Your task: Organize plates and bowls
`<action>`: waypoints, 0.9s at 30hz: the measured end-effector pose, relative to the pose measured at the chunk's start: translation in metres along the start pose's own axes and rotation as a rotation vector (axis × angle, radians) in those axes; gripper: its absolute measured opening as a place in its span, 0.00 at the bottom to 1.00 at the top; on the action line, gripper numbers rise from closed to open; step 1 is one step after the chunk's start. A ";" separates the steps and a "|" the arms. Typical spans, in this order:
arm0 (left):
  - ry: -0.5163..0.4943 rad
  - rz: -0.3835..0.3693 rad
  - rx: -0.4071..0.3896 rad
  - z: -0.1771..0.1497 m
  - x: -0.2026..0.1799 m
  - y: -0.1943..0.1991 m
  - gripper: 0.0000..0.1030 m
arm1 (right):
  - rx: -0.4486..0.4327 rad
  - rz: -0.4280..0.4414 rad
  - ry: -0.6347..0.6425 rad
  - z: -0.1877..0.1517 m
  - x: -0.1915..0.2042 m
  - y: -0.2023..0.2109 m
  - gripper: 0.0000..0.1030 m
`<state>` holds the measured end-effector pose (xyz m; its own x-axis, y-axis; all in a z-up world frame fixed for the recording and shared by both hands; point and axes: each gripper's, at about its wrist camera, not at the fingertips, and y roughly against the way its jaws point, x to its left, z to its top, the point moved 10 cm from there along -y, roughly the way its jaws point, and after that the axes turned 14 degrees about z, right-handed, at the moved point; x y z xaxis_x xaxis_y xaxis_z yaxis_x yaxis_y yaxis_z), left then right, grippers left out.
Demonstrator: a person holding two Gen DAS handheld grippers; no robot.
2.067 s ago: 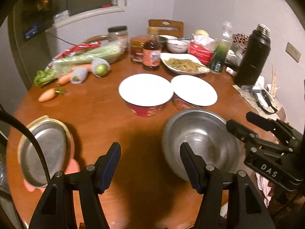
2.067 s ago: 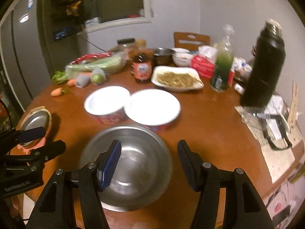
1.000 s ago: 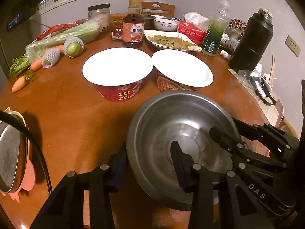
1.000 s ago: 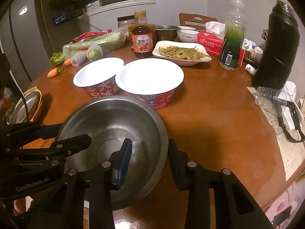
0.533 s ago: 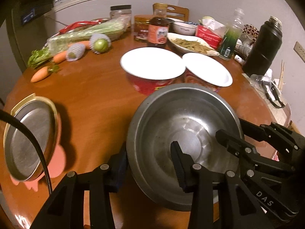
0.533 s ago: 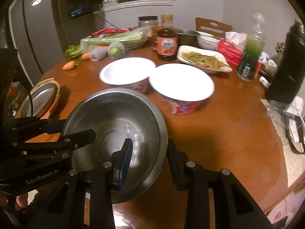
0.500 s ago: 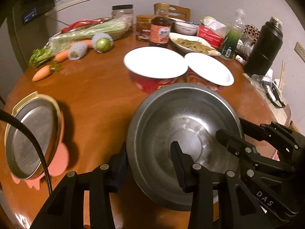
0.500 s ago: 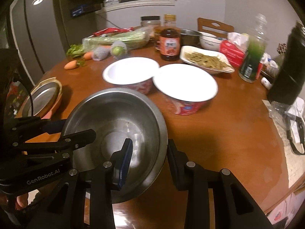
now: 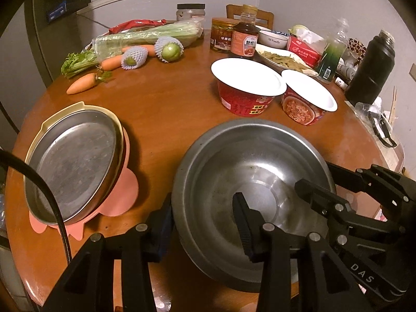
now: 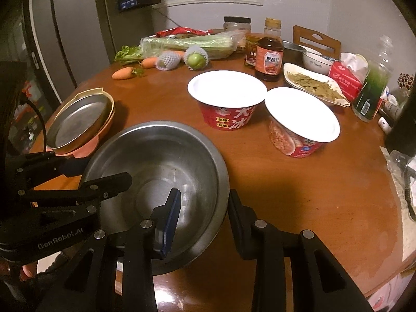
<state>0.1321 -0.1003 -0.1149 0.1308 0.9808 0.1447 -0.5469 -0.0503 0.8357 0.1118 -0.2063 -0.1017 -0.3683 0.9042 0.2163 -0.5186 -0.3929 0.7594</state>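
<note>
A large steel bowl (image 9: 249, 182) is held above the round wooden table (image 9: 161, 109). My left gripper (image 9: 202, 215) is shut on its near-left rim, one finger inside and one outside. My right gripper (image 10: 202, 208) is shut on its right rim; the bowl also shows in the right wrist view (image 10: 156, 166). A steel plate (image 9: 72, 161) lies tilted in a cream dish on a pink mat at the left; it also shows in the right wrist view (image 10: 78, 119).
Two red instant-noodle bowls with white lids (image 9: 247, 83) (image 9: 306, 96) stand beyond the steel bowl. Carrots, celery and netted fruit (image 9: 169, 49) lie at the back left. Sauce bottle (image 9: 244, 41), food plate, tissue box, green bottle and black thermos (image 9: 371, 70) crowd the back right.
Both grippers closed on the steel bowl's rim and lifted it. They have carried it left, toward the steel plate, which now looks nearer.
</note>
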 end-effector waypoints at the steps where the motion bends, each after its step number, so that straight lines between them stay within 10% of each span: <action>1: -0.001 -0.001 0.001 -0.001 0.000 0.000 0.42 | 0.003 -0.001 0.003 0.000 0.001 0.000 0.37; 27: -0.039 -0.009 -0.006 0.003 -0.017 -0.003 0.45 | 0.010 0.007 -0.039 -0.006 -0.014 -0.001 0.39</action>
<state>0.1341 -0.1176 -0.1176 0.1676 0.9732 0.1577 -0.5502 -0.0404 0.8340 0.1130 -0.2196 -0.1091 -0.3412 0.9075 0.2449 -0.5085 -0.3974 0.7639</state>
